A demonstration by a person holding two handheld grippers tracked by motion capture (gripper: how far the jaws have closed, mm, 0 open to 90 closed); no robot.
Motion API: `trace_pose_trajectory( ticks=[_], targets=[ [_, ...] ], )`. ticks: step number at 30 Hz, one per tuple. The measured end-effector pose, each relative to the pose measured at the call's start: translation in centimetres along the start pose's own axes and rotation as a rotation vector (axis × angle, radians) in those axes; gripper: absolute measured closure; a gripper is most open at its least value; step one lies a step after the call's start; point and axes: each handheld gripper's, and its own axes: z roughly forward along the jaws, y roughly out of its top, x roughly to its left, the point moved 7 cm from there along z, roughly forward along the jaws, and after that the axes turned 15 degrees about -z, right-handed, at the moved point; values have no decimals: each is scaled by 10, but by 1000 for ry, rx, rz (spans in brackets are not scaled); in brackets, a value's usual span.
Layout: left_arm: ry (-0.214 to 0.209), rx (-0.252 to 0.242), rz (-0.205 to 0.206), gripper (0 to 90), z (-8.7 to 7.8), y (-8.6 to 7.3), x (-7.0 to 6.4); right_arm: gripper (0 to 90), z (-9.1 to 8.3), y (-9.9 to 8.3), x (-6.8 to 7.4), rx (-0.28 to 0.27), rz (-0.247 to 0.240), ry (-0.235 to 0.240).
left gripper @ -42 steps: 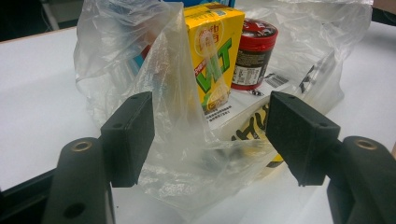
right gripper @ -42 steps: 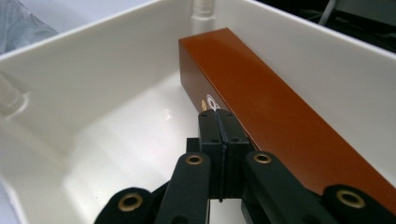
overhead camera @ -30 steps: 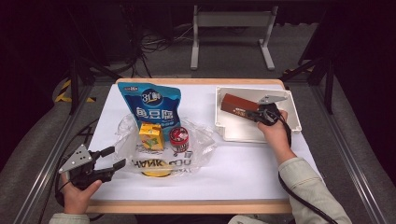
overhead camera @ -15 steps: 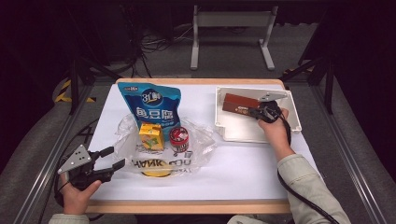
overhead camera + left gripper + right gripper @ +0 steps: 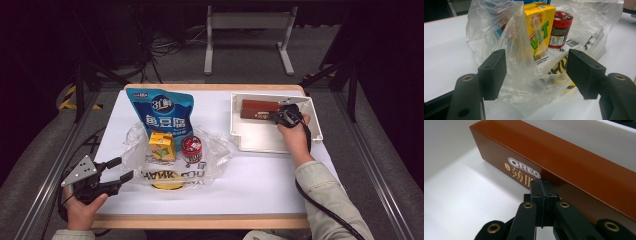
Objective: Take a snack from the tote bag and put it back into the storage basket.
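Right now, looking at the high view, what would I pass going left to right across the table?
Left claw → yellow juice carton → red-lidded jar → white tray → right claw.

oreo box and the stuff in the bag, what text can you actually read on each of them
"OREO" in white letters on the brown box; the gold characters beneath are partly hidden by the right gripper.
"VLT" on the yellow carton.
"31" on the blue pouch; its large white characters are blurred.
Red-lidded jar: label print too small.
Plastic bag: black letters too crumpled.

a lab-like recording space — dark surround, floor cables, metal-framed table
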Motion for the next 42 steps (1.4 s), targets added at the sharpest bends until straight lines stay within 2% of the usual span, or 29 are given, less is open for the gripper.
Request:
trace_pose_trajectory(
  ticks=[6, 19, 22, 30, 34, 35, 37, 40, 42],
  targets=[
    [0, -2, -8, 334, 0, 0, -1, 897, 2, -2, -3, 6, 22, -1],
    [-4, 0, 3, 334, 1, 1, 0, 875, -1, -7, 0, 23, 20, 9],
    [-6, -1, 3, 334, 2, 1, 0, 865, -5, -6, 2, 11, 24, 19],
    [-4, -8, 4, 332, 3, 3, 0, 771, -24, 12, 11, -83, 8, 48],
    [-4, -30, -18, 332, 0, 5, 0, 704, -36, 25, 20, -143, 2, 80],
    [-4, -30, -18, 332, 0, 5, 0, 704, -36, 25, 20, -143, 2, 80],
    [-3, -33, -10, 332, 0, 6, 1, 662, -44, 33, 24, -185, -2, 97],
    [2, -31, -15, 332, 0, 6, 0, 613, -52, 43, 30, -218, -5, 122],
    [3, -34, -3, 333, 0, 6, 0, 577, -58, 52, 37, -248, -18, 148]
  ],
)
